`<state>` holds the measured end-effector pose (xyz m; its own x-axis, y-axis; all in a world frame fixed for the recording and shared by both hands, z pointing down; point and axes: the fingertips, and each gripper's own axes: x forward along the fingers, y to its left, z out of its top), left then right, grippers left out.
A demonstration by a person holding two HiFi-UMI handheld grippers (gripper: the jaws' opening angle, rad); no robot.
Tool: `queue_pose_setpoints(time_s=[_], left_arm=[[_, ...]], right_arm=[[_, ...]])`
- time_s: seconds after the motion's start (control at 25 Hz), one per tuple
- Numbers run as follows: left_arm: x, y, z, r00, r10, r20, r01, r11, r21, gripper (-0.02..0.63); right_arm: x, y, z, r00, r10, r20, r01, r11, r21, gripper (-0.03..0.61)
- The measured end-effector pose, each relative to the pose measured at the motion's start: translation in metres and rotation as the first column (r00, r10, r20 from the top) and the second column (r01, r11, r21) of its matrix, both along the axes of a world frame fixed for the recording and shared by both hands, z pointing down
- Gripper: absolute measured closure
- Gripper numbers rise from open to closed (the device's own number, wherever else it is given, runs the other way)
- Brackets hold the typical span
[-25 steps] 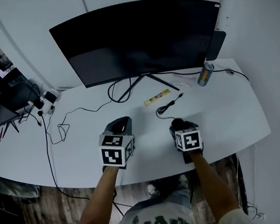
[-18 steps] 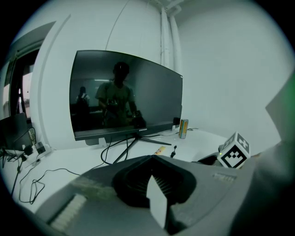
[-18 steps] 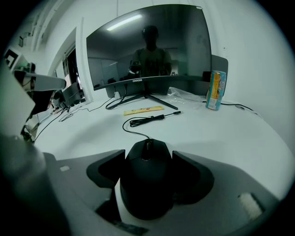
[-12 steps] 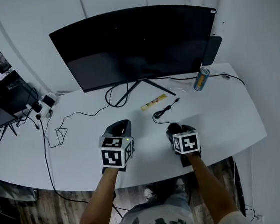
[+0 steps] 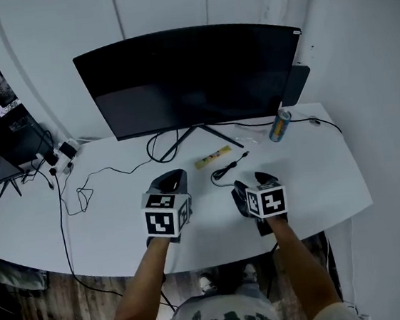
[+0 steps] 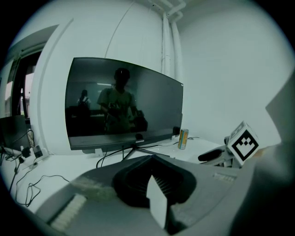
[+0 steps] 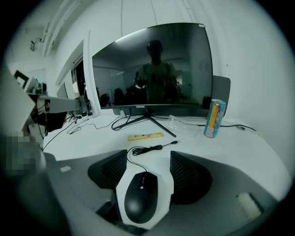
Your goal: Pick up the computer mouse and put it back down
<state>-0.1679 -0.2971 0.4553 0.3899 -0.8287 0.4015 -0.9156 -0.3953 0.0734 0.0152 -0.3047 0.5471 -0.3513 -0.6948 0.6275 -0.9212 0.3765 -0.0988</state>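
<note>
Freshly tightened right tongs (image 7: 148, 154) on mouse (image 7: 141, 198)

we see an office desk setup: a wide curved monitor (image 5: 191, 78) on a white worktop (image 5: 317, 178), a wired computer mouse (image 7: 140, 198), loose cables (image 5: 82, 194) running to a power strip (image 5: 59, 151), a drink can (image 5: 279, 125), plain white walls, and more screens and gear on a neighbouring desk (image 5: 5, 149).
</note>
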Motion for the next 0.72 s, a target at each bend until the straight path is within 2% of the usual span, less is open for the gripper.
queue_pose_setpoints(time_s=[0.32, 0.72], left_arm=[[0.013, -0.012, -0.021, 1.000, -0.018, -0.020, 0.019, 0.999, 0.028, 0.609], [0.025, -0.022, -0.050, 0.998, -0.049, -0.024, 0.051, 0.996, 0.076, 0.609]], right_arm=[[0.004, -0.019, -0.071, 0.998, -0.052, 0.026, 0.048, 0.991, 0.127, 0.335], [-0.001, -0.031, -0.146, 0.988, -0.146, 0.045, 0.129, 0.957, 0.261, 0.412]])
